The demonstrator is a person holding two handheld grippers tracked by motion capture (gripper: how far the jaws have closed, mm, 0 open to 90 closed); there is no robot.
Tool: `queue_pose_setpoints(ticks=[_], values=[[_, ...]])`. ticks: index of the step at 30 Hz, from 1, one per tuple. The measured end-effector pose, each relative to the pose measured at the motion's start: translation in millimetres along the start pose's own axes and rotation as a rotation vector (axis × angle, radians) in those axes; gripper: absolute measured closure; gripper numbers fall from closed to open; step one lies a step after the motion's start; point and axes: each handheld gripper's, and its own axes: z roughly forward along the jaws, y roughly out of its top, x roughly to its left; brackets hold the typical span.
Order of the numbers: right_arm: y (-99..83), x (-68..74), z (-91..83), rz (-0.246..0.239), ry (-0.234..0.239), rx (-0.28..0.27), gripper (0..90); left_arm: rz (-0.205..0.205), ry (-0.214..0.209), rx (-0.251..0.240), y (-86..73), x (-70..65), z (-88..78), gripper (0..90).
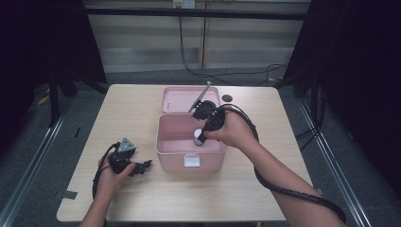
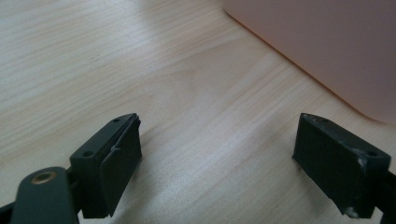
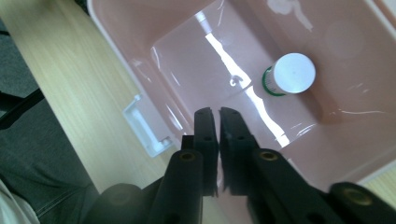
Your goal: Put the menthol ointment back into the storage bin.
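A small bottle [image 3: 289, 74] with a round white cap and a green-edged label stood upright on the floor of an open pink plastic box [image 1: 165, 142], close to one of its walls. The glossy box sat near the middle of the pale wooden bench [image 1: 127, 109], its matching pink lid [image 1: 177, 100] swung back behind it and a white latch [image 1: 192, 161] on its front wall.

right gripper [image 3: 218, 112]: fingers closed, empty | above pink box [image 3: 112, 28] | white-capped bottle [image 3: 290, 74] upright inside
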Motion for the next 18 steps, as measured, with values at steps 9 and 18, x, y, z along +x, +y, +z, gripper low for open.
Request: queue_pose_setpoints(ticks=[9, 18], values=[[-2.6, 14.0, 3.2, -0.053, 0.027, 0.009, 90.0, 0.0, 0.0, 0.0, 0.0, 0.0, 0.0, 14.3], [-8.1, 22.7, 12.0, -0.087, 0.061, 0.015, 90.0, 0.0, 0.0, 0.0, 0.0, 0.0, 0.0, 14.4]])
